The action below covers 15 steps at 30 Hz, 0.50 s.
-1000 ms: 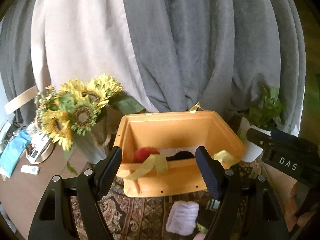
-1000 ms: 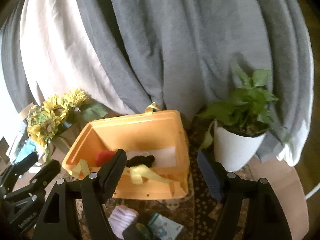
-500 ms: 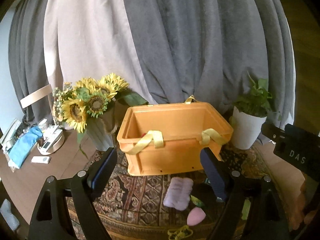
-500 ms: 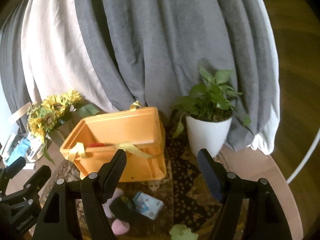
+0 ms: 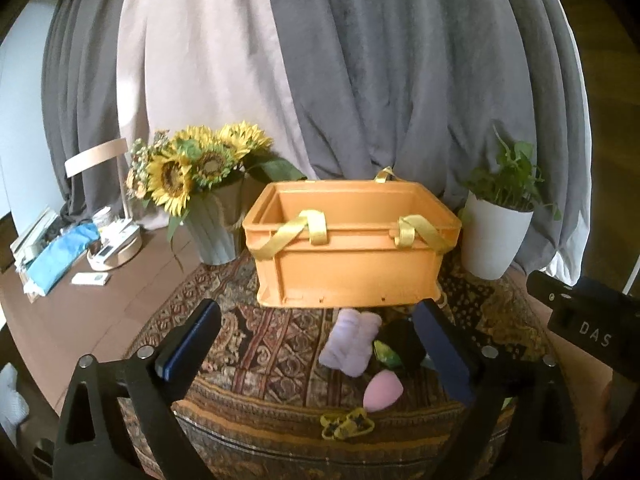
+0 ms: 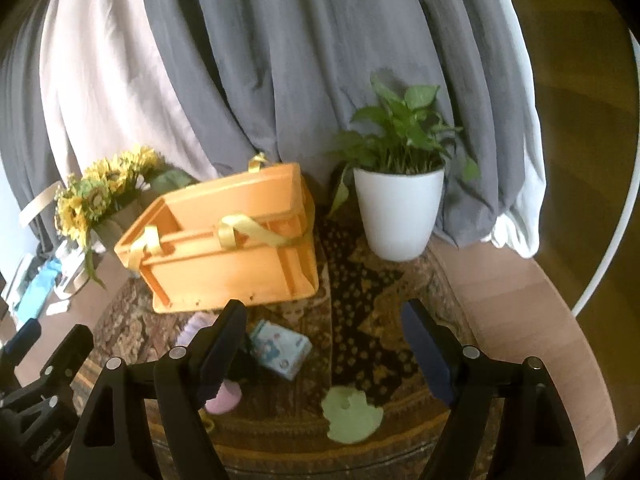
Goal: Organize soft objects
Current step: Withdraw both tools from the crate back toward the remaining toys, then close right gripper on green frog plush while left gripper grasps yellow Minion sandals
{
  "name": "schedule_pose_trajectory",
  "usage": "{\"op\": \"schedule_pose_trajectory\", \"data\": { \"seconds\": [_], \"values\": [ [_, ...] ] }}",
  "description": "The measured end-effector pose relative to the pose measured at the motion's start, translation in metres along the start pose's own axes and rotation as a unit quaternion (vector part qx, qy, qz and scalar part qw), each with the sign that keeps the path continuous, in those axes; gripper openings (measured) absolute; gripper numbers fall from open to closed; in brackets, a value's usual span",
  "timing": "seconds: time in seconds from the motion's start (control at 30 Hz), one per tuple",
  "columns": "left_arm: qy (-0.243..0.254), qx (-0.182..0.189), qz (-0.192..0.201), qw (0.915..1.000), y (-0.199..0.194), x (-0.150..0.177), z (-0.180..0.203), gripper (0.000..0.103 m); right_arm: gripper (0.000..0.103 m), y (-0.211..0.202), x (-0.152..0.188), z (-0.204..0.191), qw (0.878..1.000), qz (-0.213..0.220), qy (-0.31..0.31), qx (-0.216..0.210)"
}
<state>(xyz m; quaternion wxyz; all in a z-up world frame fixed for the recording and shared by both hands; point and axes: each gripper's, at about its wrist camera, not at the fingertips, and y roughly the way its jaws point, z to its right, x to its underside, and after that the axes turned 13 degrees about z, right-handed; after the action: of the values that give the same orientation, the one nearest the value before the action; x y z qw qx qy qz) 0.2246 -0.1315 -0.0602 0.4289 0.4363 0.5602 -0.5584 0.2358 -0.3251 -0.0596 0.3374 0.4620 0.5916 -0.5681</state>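
left view: left claw (image 5: 316,344) hangs wide apart and empty over the patterned table (image 5: 256,332); lavender cloth (image 5: 352,340) and pink sponge (image 5: 382,391) lie just before the orange crate (image 5: 348,276), likely light and squashy, best pinched mid-body. right view: right claw (image 6: 324,344) spread, empty; green soft piece (image 6: 352,414) near the table edge.

Orange crate's (image 5: 348,276) contents hidden by its wall; black item (image 5: 402,344) unidentifiable.

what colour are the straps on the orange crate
Pale yellow straps on the orange crate, clearest in the left wrist view.
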Motion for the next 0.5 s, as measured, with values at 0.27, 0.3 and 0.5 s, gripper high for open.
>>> {"op": "schedule_pose_trajectory", "data": {
  "seconds": [0.27, 0.3, 0.5],
  "values": [
    [-0.003, -0.006, -0.046, 0.9989, 0.002, 0.035, 0.008, 0.1, 0.08, 0.006, 0.032, 0.014, 0.999, -0.047, -0.001, 0.008],
    [-0.006, -0.007, -0.054, 0.9985, 0.004, 0.041, 0.009, 0.1, 0.08, 0.007, 0.037, 0.015, 0.999, -0.054, -0.002, 0.009],
    [0.002, -0.008, -0.088, 0.9961, 0.014, 0.068, 0.016, 0.1, 0.08, 0.017, 0.062, 0.022, 0.996, -0.087, -0.011, 0.015]
  ]
}}
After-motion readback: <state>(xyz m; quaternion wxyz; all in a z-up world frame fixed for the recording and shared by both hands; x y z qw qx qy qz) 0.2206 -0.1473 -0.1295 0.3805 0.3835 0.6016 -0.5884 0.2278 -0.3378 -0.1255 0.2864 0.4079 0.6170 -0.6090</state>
